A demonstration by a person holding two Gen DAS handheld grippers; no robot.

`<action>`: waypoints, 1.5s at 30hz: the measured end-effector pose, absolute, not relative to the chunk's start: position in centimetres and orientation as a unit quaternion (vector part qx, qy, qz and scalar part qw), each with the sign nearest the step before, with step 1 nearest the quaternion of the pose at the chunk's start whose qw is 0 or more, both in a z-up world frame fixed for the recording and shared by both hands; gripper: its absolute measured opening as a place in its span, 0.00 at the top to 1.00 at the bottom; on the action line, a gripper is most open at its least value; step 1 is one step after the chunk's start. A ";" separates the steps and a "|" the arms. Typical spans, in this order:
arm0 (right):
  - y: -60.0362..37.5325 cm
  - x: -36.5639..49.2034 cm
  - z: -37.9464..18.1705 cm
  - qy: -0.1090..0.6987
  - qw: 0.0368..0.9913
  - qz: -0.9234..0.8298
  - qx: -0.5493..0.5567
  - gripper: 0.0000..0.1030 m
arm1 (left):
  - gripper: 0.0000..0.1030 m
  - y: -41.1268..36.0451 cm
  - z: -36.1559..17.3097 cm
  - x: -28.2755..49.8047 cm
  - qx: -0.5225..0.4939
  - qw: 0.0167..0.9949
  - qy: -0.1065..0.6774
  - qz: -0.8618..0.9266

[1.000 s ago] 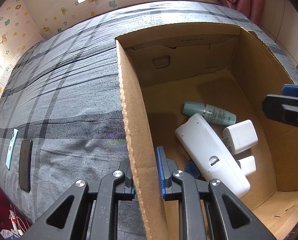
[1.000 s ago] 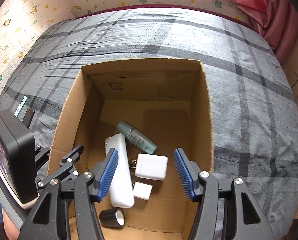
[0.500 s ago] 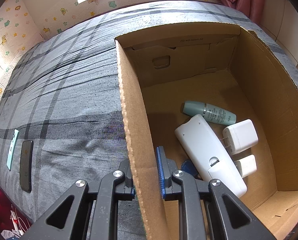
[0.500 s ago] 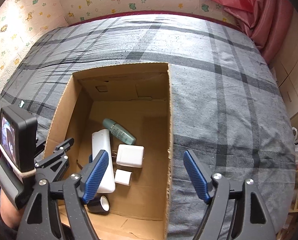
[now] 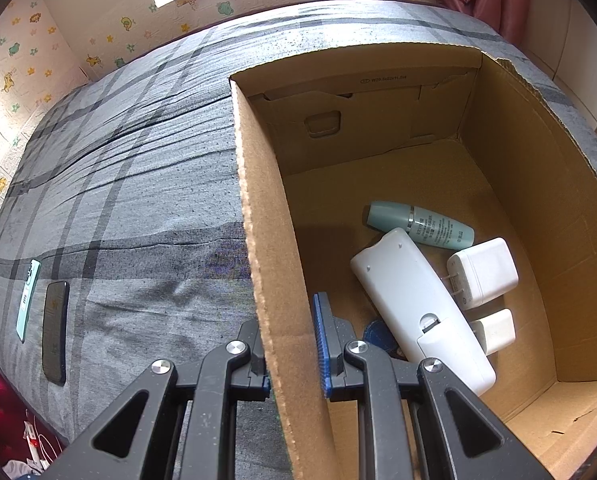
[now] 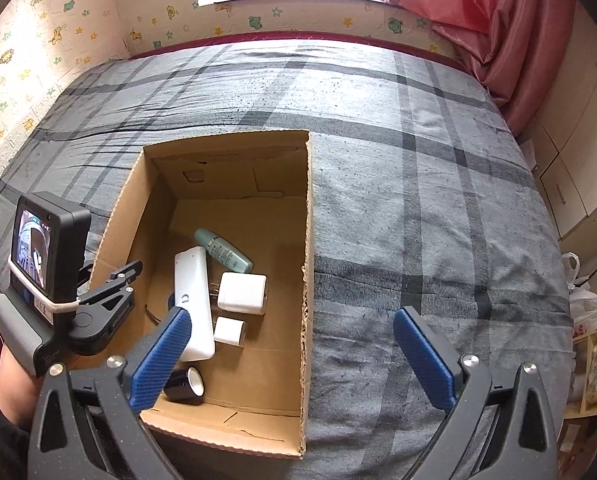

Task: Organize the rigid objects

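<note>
Cardboard box [image 6: 306, 240] is shown open-topped on a bed covered with grey plaid bedding [image 6: 418, 200]. The left claw [image 5: 294, 360] is seen clamped on the box's left wall, one blue pad [image 5: 321, 344] inside the box and the other finger outside, with the cardboard pinched between them. The right claw [image 6: 294, 360] is held spread to its widest above the near right corner of the box; nothing is gripped or touched, and the right wall of the box is seen below, between its two blue pads [image 6: 160, 360].

Inside the box, a white remote control [image 5: 414, 304] is laid face down on the floor of the box. A pale green bottle [image 5: 422, 226] is laid on its side just beyond it, and a larger white charger [image 5: 484, 272] and a smaller white adapter [image 5: 494, 330] are placed just beside its right edge. A black roll of tape [image 6: 184, 386] is seen near the front wall. A dark phone [image 5: 54, 332] and a mint-green card [image 5: 26, 300] lie on the bedding, well apart from the box.

Compared with one second earlier, the right claw's jaws have just been opening, with no object between them, and the claw is now found higher and further right, partly over the bedding rather than over the chargers. The left claw's clamp on the wall is unchanged, and the box contents are unmoved.
</note>
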State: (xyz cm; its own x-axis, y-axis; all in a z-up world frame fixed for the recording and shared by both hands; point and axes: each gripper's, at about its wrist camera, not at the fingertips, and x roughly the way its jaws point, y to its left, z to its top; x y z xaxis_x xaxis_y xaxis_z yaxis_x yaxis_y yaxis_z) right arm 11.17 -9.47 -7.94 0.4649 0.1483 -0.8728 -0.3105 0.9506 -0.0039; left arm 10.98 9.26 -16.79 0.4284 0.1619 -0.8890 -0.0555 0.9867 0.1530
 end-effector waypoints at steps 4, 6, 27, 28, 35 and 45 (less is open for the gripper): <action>-9.6 10.9 -7.8 0.496 0.854 0.133 -0.081 0.00 | 0.81 9.3 -16.7 10.9 0.049 0.843 0.531 0.066; -9.6 10.7 -7.8 0.494 0.856 0.131 -0.083 0.00 | 0.80 9.3 -16.5 10.8 0.051 0.845 0.527 0.069; -10.9 8.8 -5.8 0.469 0.869 0.140 -0.066 0.00 | 0.00 8.8 -9.2 5.2 0.024 0.875 0.475 0.089; -10.9 8.7 -5.6 0.468 0.870 0.140 -0.067 0.00 | 0.00 8.6 -8.8 4.9 0.023 0.877 0.473 0.088; -11.3 7.1 -3.6 0.446 0.881 0.133 -0.086 0.00 | 0.00 7.2 -5.6 2.5 0.021 0.886 0.455 0.089; -12.4 5.0 -1.3 0.438 0.886 0.127 -0.089 0.00 | 0.00 5.2 -2.2 -0.5 0.036 0.900 0.429 0.070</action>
